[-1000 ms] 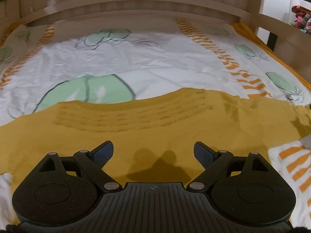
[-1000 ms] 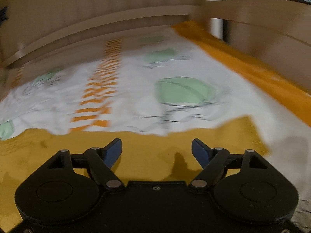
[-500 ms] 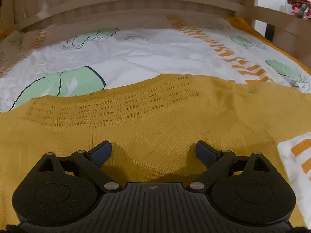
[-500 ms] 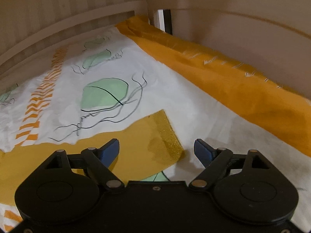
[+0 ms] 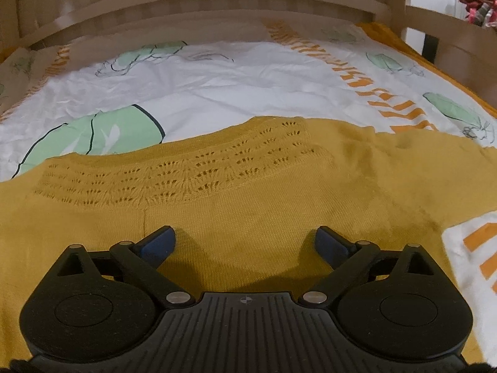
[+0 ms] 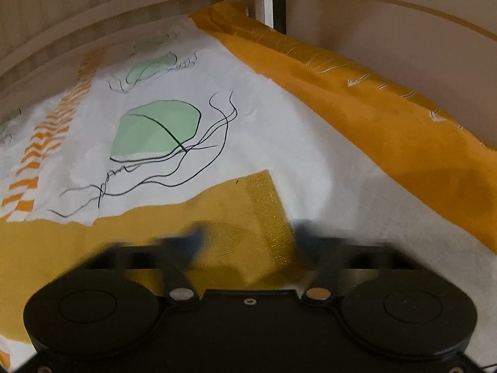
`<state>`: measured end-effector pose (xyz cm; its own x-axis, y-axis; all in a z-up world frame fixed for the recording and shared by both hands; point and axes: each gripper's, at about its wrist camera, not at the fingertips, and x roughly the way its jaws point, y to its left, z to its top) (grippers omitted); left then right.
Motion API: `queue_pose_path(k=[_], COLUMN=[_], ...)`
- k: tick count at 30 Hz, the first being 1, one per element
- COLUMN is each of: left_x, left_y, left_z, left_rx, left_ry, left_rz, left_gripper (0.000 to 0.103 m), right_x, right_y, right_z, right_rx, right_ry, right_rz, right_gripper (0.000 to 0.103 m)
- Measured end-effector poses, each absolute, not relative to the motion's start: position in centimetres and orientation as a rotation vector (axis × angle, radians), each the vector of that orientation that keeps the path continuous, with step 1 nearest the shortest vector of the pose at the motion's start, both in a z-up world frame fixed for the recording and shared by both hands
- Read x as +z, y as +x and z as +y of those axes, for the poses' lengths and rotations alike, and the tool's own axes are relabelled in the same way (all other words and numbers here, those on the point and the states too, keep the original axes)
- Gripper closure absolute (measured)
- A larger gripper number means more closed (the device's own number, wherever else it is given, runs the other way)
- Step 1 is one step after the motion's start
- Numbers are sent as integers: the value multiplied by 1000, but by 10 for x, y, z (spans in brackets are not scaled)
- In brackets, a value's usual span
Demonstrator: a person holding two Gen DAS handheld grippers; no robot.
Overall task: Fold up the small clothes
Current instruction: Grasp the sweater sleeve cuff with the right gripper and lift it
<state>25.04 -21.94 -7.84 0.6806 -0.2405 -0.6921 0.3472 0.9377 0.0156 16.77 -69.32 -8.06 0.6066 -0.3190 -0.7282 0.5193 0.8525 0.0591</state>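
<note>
Left gripper [image 5: 245, 242] is hanging low over the bed, jaws standing wide open with nothing between them, its blue-padded fingers [image 5: 158, 242] hovering just above the knit. A small round mark is sitting on its ribbed black body, too small to read. The mustard sweater [image 5: 248, 192] is lying flat across the lower half of the left wrist view, stretching from the left edge towards the right. A band of openwork lace pattern [image 5: 174, 174] is running across it in the middle of the frame. Behind it the bedsheet [image 5: 217, 87] is showing white with pale green shapes, thin black line drawings and columns of orange dashes. The wooden bed frame [image 5: 217, 3] is curving across the top of the picture. Over on the right wrist view, the right gripper [image 6: 248, 236] is smeared with motion blur, its jaws snapping shut on the sleeve cuff [image 6: 267, 211]. That cuff is lying right between the fingers at lower centre. The blur is hiding the exact contact. The sleeve itself [image 6: 155, 227] is running off to the lower left across the sheet. A broad orange border [image 6: 372, 118] of the bedding is sloping down the right side of the frame, against the pale side rail [image 6: 388, 31].
</note>
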Motion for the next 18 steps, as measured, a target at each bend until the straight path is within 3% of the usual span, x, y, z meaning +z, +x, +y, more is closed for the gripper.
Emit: queue_pose_path(k=[10,18], left_x=[-50,-80], left_y=[290,317], left_z=[-260,-318], left_rx=[-375,-376], left_ry=[98,246], left_rz=[768,830], left_gripper=[7,5], right_x=[-30,-28], right_y=[120,94], right_z=[-696,-702], right_rx=[-496,-470], right_ry=[307,435], right_rz=[687,674], right_gripper=[89,89])
